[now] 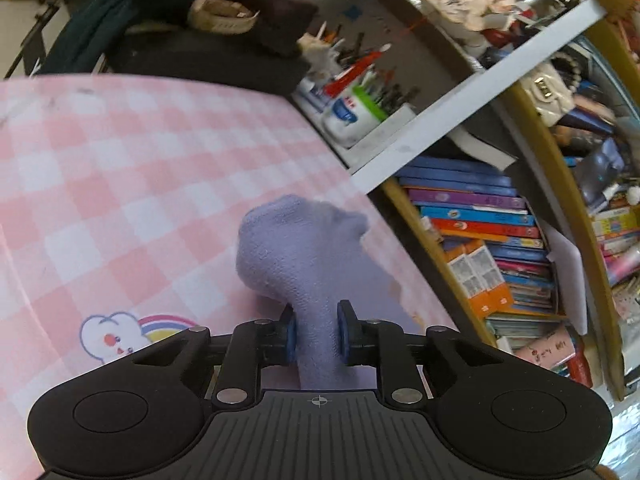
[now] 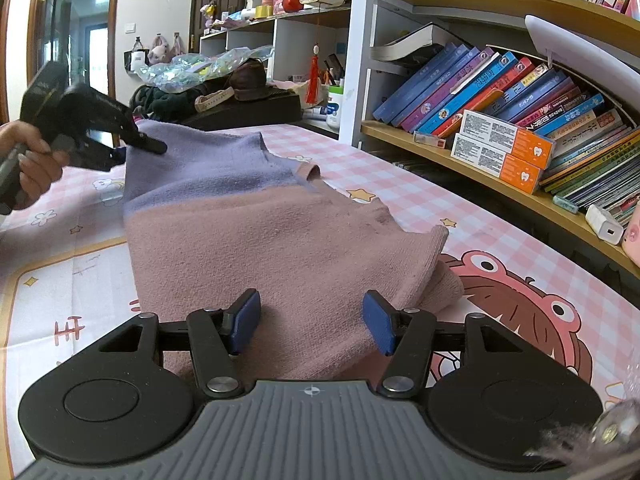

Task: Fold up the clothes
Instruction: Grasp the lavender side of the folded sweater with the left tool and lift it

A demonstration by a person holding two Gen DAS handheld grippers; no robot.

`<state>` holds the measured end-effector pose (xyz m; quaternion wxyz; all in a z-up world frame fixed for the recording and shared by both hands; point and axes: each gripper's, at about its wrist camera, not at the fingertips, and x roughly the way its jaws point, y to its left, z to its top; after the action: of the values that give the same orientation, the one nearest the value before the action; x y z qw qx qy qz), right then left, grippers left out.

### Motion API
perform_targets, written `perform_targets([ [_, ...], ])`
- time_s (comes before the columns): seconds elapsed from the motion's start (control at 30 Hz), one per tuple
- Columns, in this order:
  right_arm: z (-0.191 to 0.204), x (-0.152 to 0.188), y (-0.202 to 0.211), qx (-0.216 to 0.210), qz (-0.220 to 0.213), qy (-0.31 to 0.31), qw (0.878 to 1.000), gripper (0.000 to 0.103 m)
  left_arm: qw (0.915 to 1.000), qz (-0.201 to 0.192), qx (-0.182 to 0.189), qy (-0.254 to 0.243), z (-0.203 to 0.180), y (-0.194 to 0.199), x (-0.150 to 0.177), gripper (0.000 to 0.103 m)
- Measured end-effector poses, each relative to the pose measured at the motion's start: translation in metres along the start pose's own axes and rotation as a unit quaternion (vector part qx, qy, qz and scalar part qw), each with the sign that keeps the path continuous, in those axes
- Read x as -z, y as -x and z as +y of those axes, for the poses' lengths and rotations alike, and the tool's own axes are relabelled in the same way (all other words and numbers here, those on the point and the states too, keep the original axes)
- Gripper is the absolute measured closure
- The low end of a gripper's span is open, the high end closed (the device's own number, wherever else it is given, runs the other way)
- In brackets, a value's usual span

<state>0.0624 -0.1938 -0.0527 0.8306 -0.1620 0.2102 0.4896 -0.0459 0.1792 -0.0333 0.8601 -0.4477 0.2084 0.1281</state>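
I have the sweater (image 2: 256, 236) laid over the pink checked tablecloth (image 2: 400, 200), filling the middle of the right wrist view: lilac across its far part, dusty pink across the near part. My left gripper (image 1: 316, 330) has its blue pads pinching a bunched neck of the lilac knit, which bulges out in a soft lump just beyond the fingertips at the centre of the left wrist view. In the right wrist view that same gripper sits at the upper left of the frame, held by a hand (image 2: 28, 160), lifting the far left corner of the garment off the cloth.

My right gripper (image 2: 310, 322) has its fingers spread, hovering low over the near pink hem; I see nothing clamped between the pads.

I judge this knit to be light, thick and very limp. It crumples wherever I pinch it and will not hold an edge by itself, so a fold has to be carried across, not flicked. The fuzzy surface should grip the pads well; slipping is unlikely, but a single-layer pinch may stretch it. The next good hold, I think, is the near left corner of the pink hem, matching the left grip. The right side, near the lower right of the garment, is already doubled under, so I would avoid grabbing there.
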Motion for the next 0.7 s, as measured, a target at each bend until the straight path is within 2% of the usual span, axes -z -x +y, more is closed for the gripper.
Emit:
perform_targets([
  [0.13, -0.001, 0.0, 0.0, -0.004, 0.001, -0.004, 1.0, 0.046, 0.9997, 0.009, 0.002, 0.024, 0.008, -0.012, 0.002, 0.072],
  [0.27, -0.002, -0.001, 0.0, -0.005, 0.001, -0.004, 1.0, 0.046, 0.9998, 0.001, 0.009, 0.017, 0.007, -0.017, 0.002, 0.072],
  [0.33, -0.001, -0.001, 0.0, -0.004, 0.002, -0.004, 1.0, 0.046, 1.0, -0.003, 0.002, -0.001, 0.006, -0.018, 0.002, 0.082],
  [0.43, 0.001, -0.001, -0.001, -0.001, 0.003, 0.002, 1.0, 0.046, 0.9999, -0.002, 0.003, -0.014, 0.008, -0.021, -0.001, 0.088],
  [0.57, 0.004, -0.003, -0.004, -0.005, 0.005, -0.01, 1.0, 0.046, 0.9998, 0.005, 0.016, -0.011, 0.018, -0.014, -0.009, 0.089],
  [0.7, 0.024, -0.008, -0.01, -0.019, 0.004, -0.009, 1.0, 0.045, 0.9999, -0.009, 0.01, -0.004, 0.034, -0.001, -0.022, 0.09],
])
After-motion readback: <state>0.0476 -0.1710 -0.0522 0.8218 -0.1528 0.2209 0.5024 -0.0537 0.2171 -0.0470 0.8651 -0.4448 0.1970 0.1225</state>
